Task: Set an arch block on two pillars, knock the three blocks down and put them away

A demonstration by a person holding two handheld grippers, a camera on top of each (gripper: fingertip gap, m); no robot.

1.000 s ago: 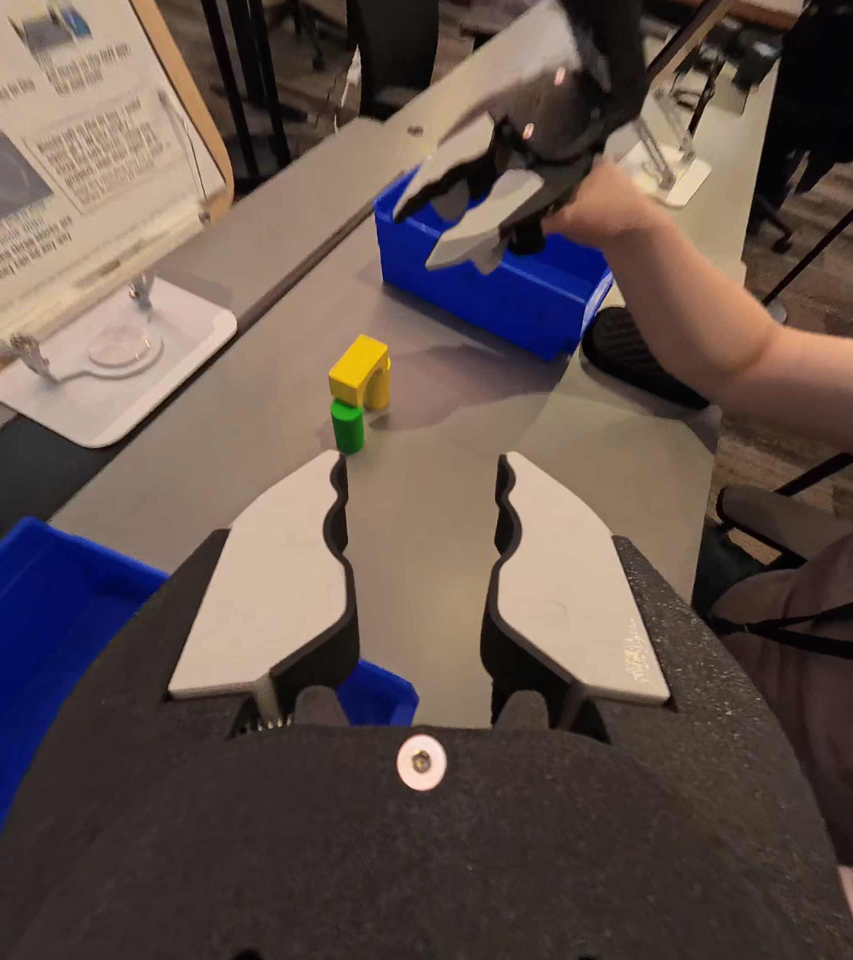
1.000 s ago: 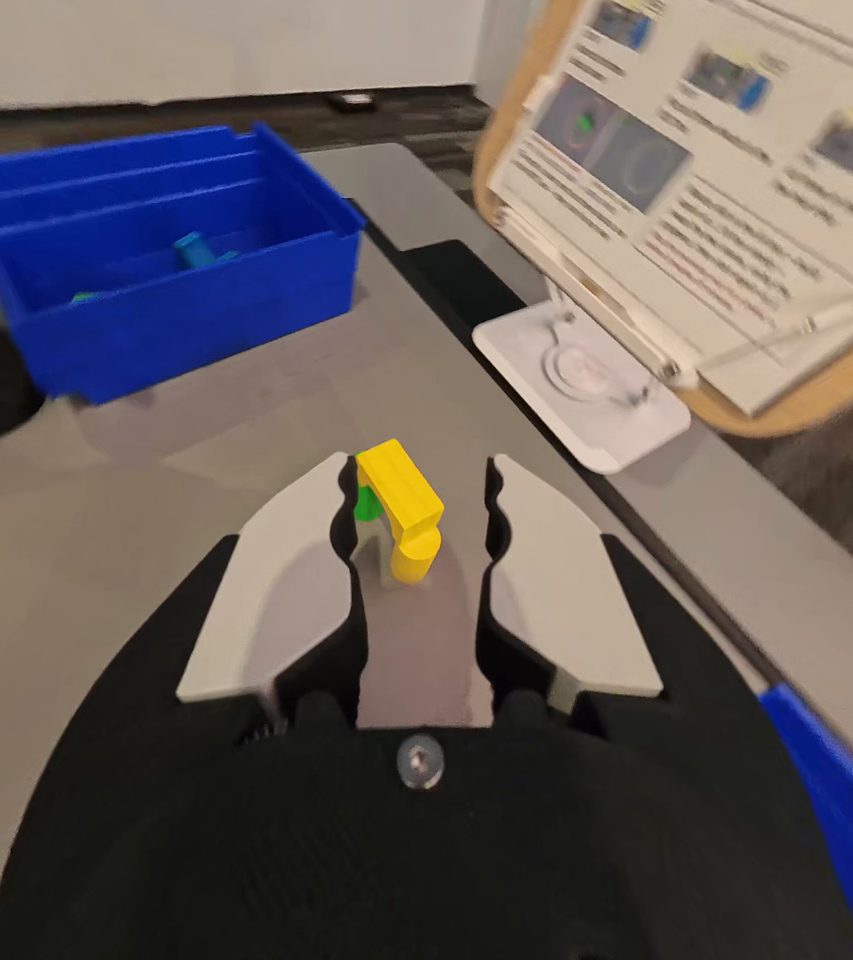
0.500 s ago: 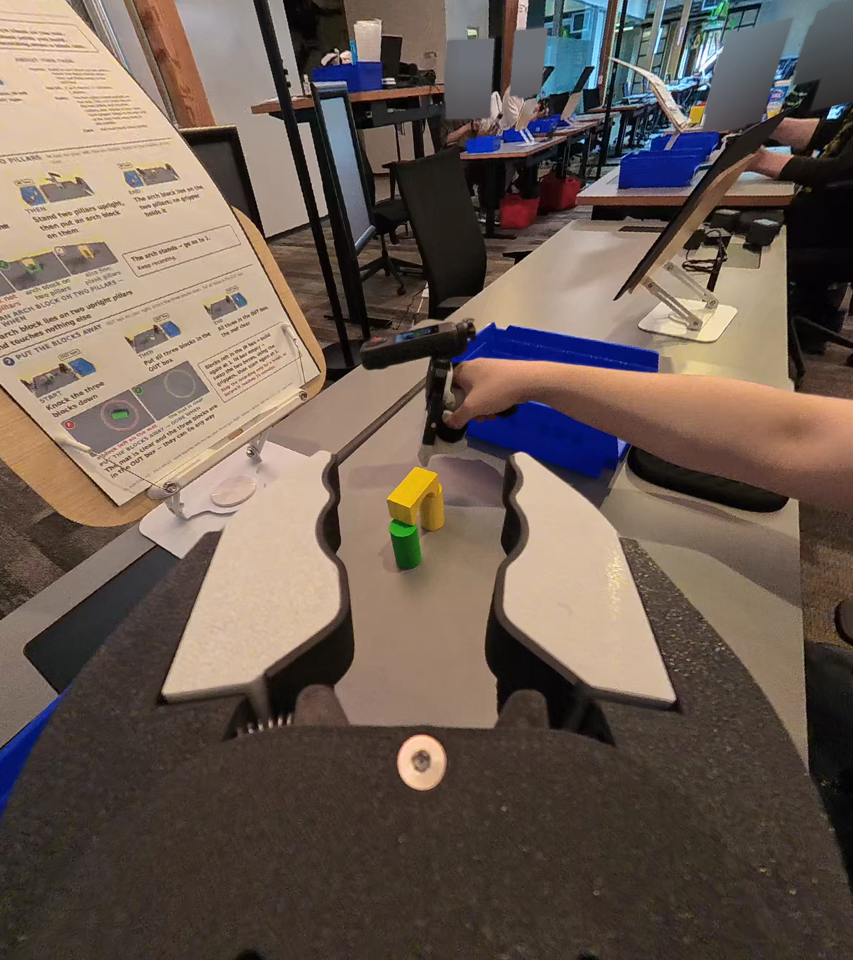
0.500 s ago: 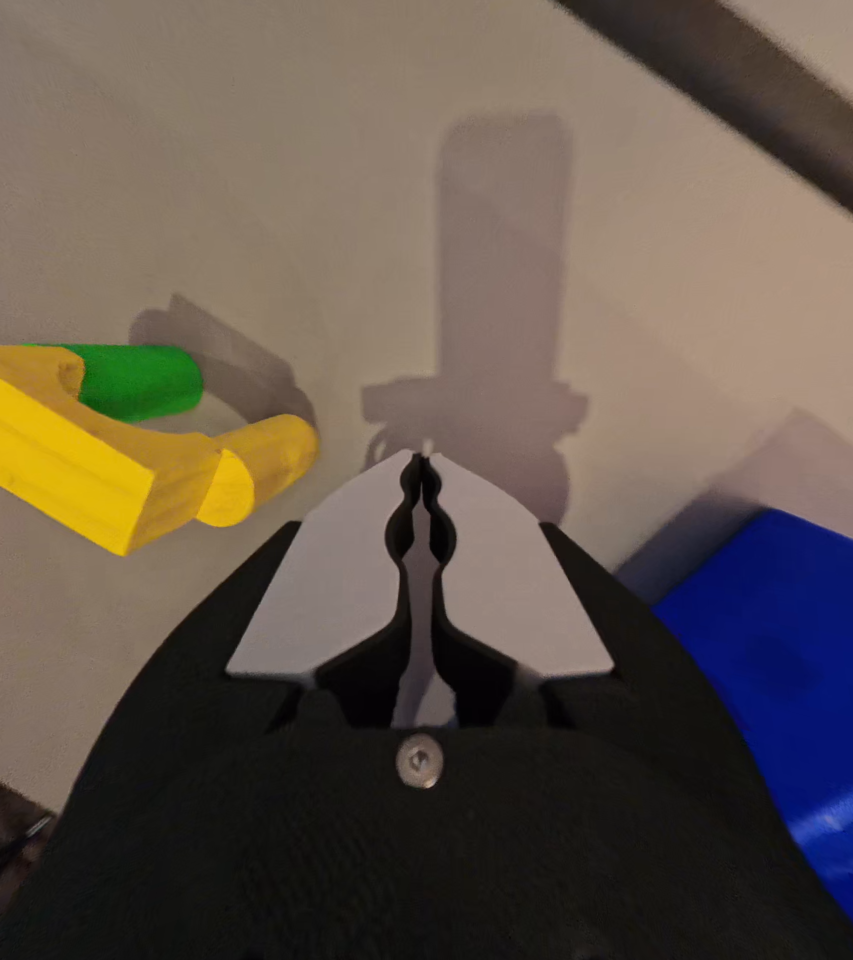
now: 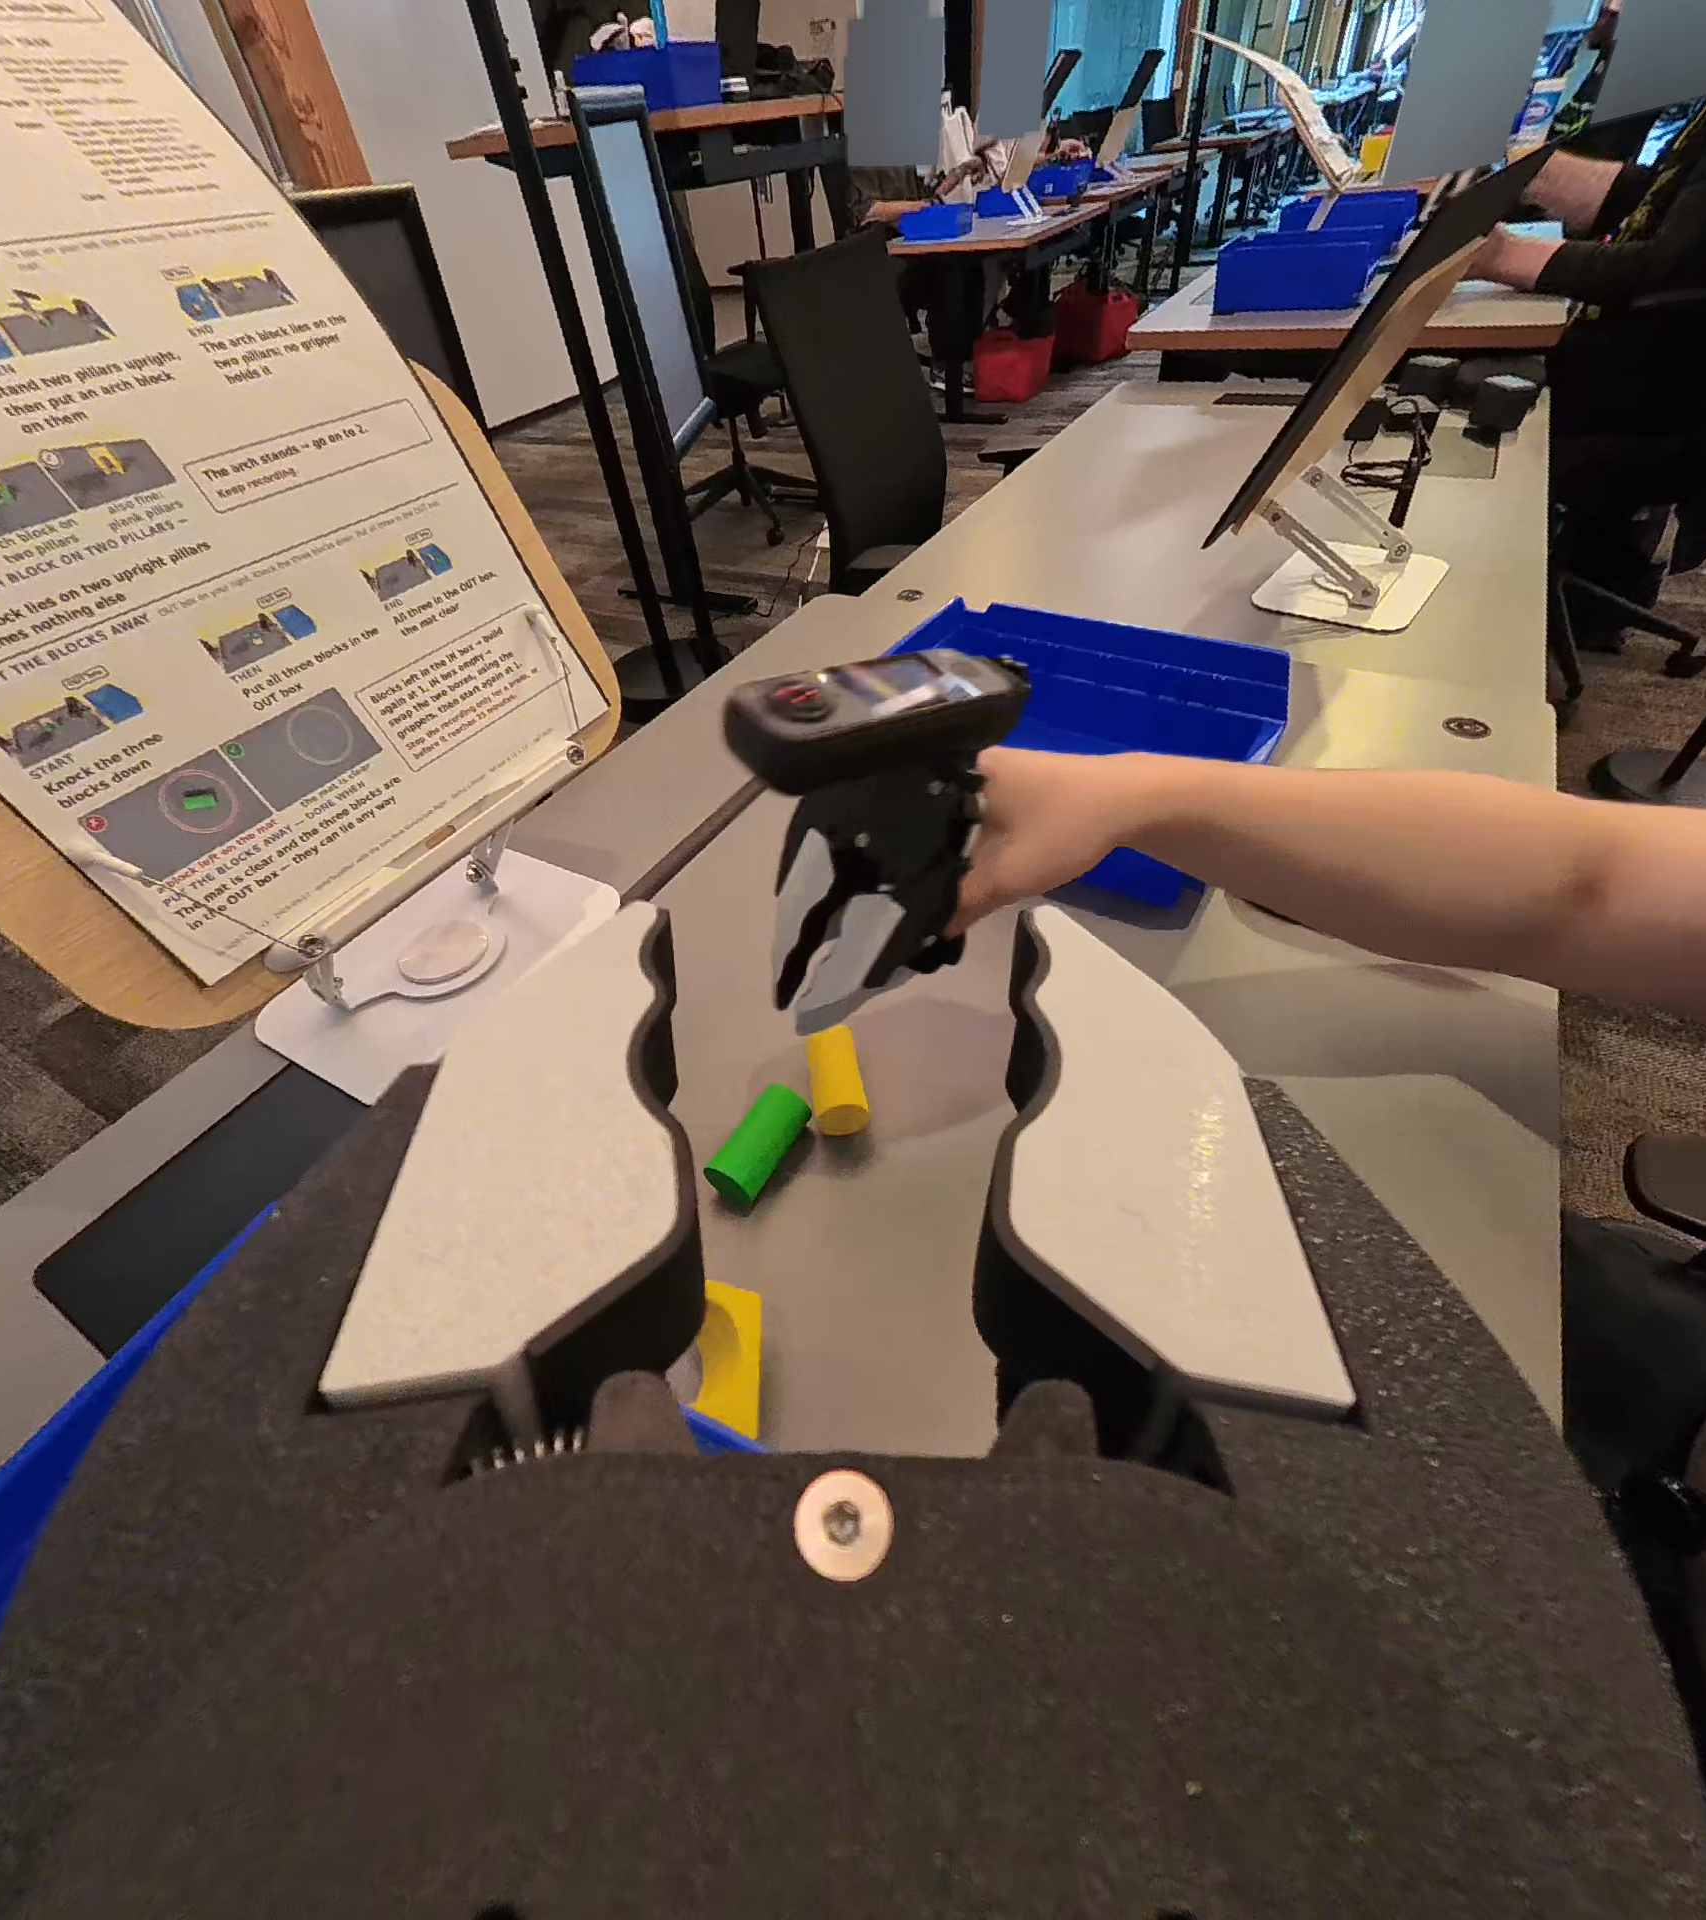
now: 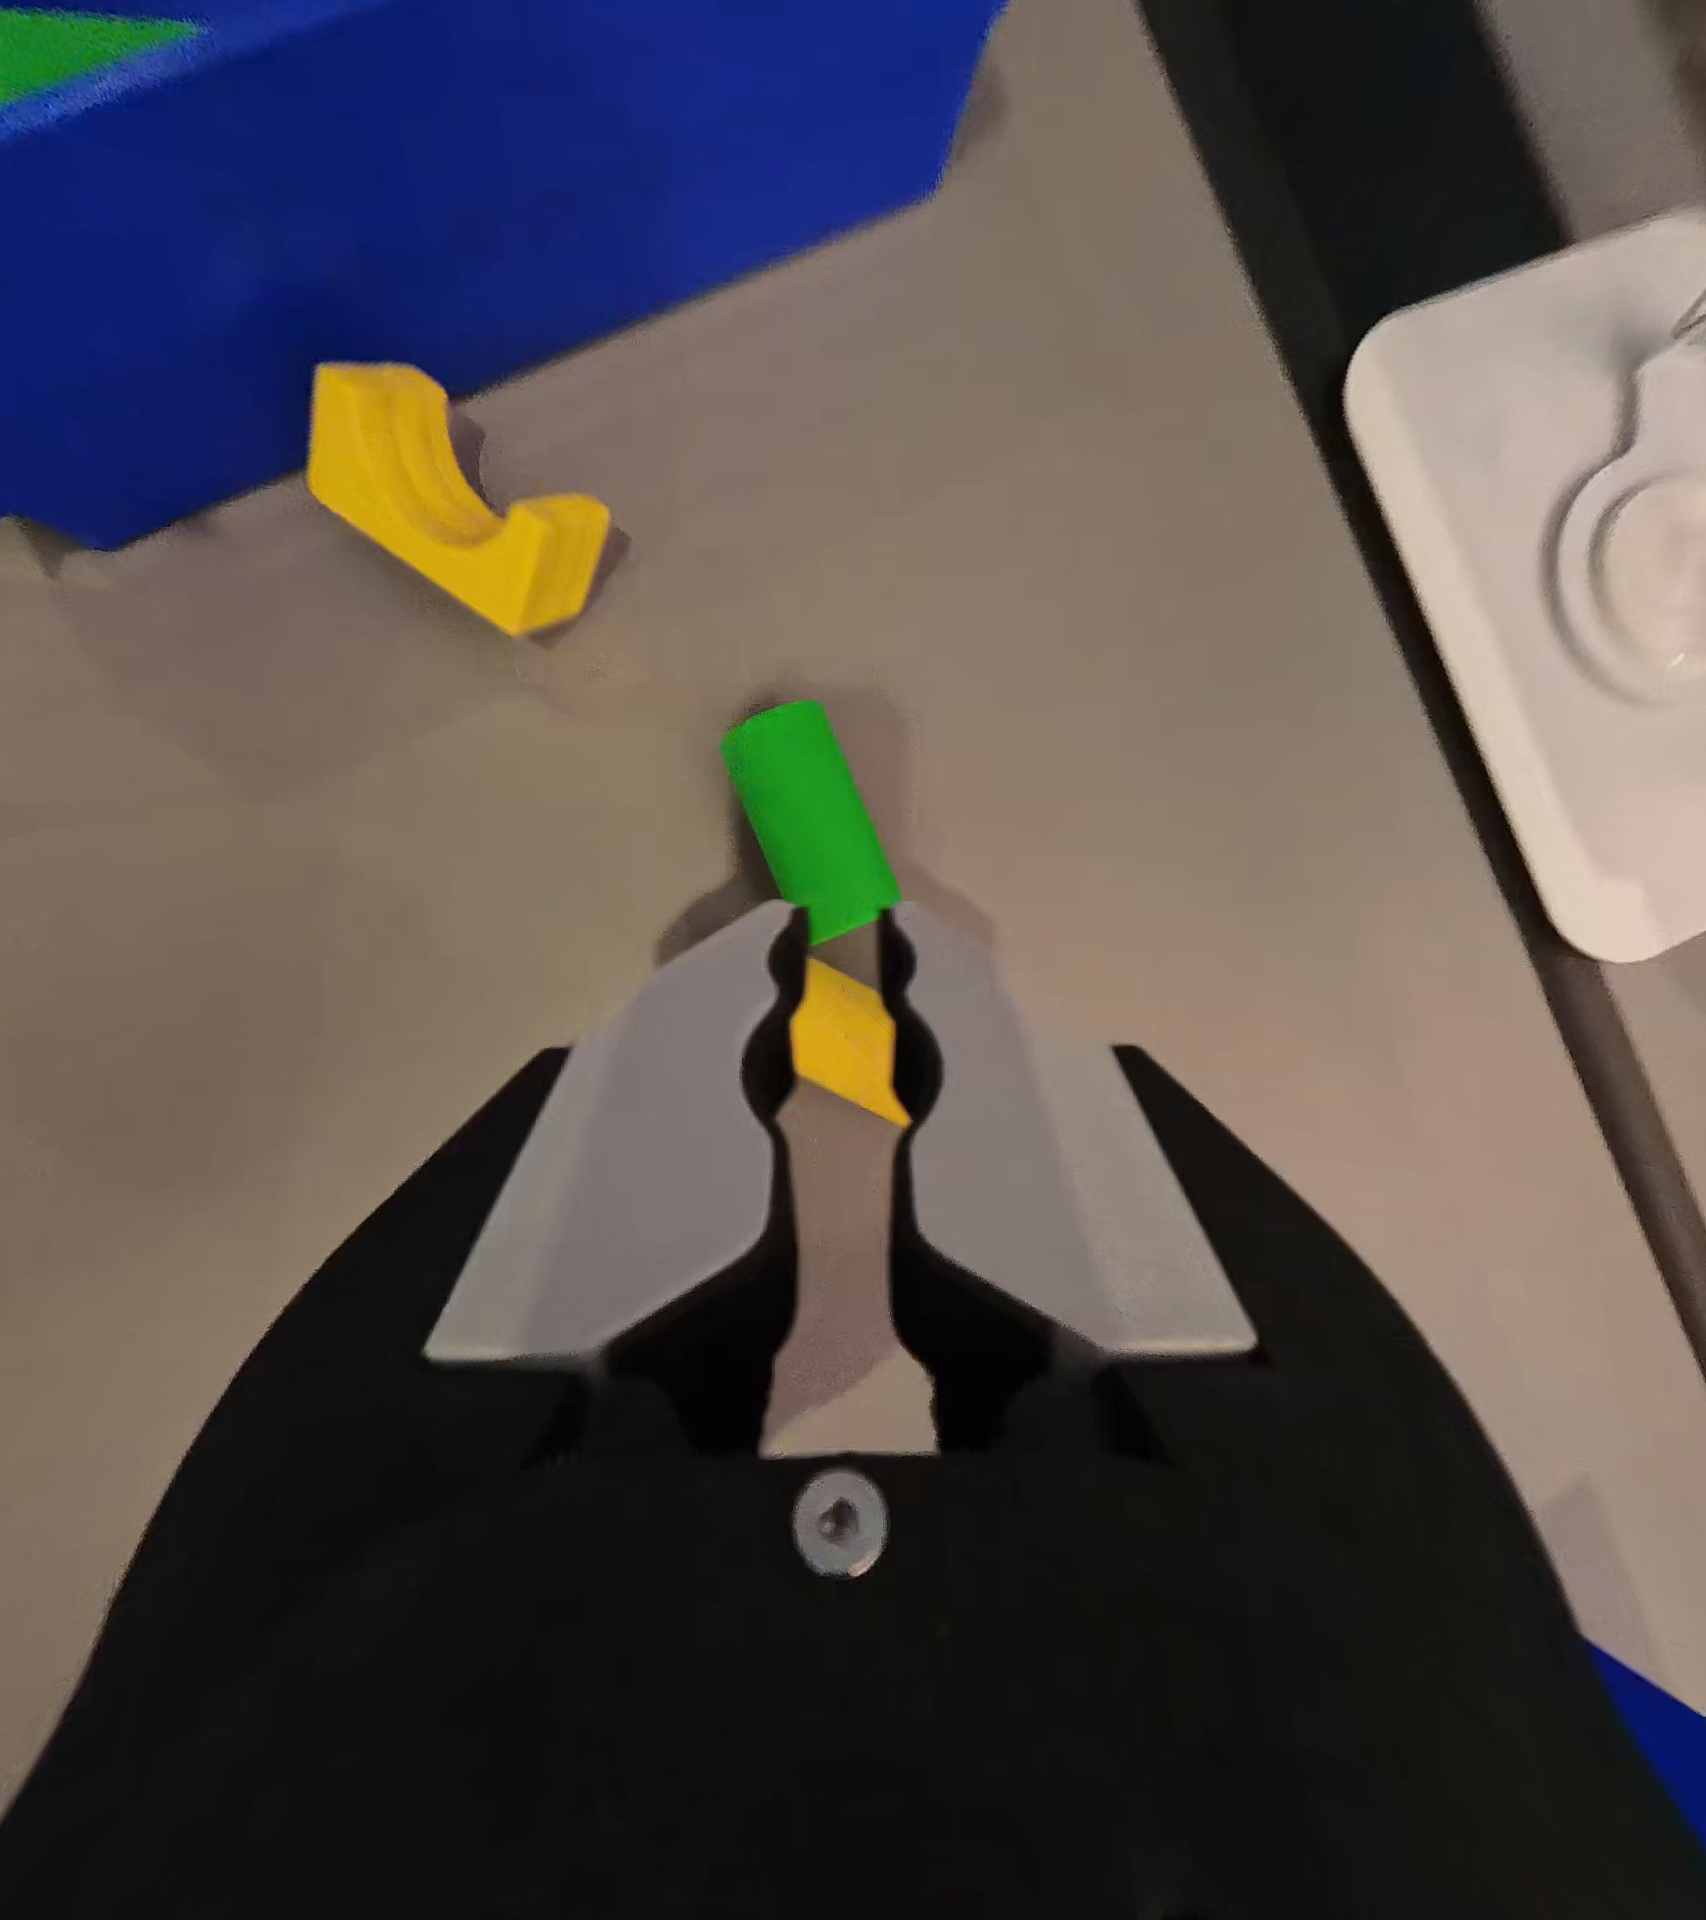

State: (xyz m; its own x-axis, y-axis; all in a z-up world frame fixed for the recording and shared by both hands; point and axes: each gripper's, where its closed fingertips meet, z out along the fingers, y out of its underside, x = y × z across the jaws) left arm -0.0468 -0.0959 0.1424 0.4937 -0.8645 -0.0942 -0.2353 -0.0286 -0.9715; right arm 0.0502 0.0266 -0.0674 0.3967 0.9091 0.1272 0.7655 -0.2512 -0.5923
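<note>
The yellow arch block lay on its side on the grey table, hollow upward, just beside the wall of a blue bin. Half a second earlier it had rested across the two pillars. The green pillar and the yellow pillar were both down, lying flat and close together at an angle, well apart from the arch. Judged from this, the knock-down step was complete, and what remained was collecting three loose blocks into a bin.

The right gripper hung directly over the yellow pillar, tips pointing down. Its jaws stood narrowly parted, wider than the closed pinch seen half a second before. In its own view the yellow pillar showed through the gap and the green pillar's end lay just past the tips. Whether the fingers touched either block could not be determined; nothing was clamped.

The left gripper was spread wide and held nothing, aimed at the fallen pillars from the near side. The arch showed partly behind its left finger.

A second blue bin stood beyond the right hand, and an instruction board on a white stand stood to the left. In my assessment the cylinders may roll when nudged, so each grasp should close across the barrel.
</note>
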